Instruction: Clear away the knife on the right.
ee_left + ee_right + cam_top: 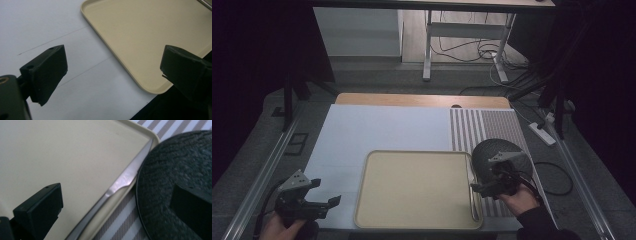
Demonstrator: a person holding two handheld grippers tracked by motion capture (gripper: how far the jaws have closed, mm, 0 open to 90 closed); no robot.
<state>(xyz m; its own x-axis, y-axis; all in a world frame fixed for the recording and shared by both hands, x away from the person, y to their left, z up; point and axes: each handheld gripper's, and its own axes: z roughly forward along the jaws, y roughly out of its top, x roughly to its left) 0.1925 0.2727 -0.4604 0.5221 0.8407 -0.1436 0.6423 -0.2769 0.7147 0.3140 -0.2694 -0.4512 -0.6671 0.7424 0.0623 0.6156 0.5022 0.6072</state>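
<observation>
A beige tray (pixel 412 190) lies on the white sheet in the middle of the table. A metal table knife (pixel 472 192) rests along the tray's right rim, its blade (pixel 125 178) pointing away from me. Just right of it a dark round textured plate (pixel 497 150) sits on the striped mat. My right gripper (pixel 486 181) hovers over the knife and the plate's edge, open (pixel 117 200), its pads touching neither. My left gripper (pixel 324 192) stands open over the white sheet, left of the tray's near corner (pixel 112 67), with nothing between its jaws.
A brown-and-white striped placemat (pixel 482 127) covers the table's right part under the plate. The white sheet (pixel 377 130) spreads left and behind the tray. A power strip (pixel 542 132) and cables lie on the floor to the right, and a desk frame (pixel 428 45) stands beyond.
</observation>
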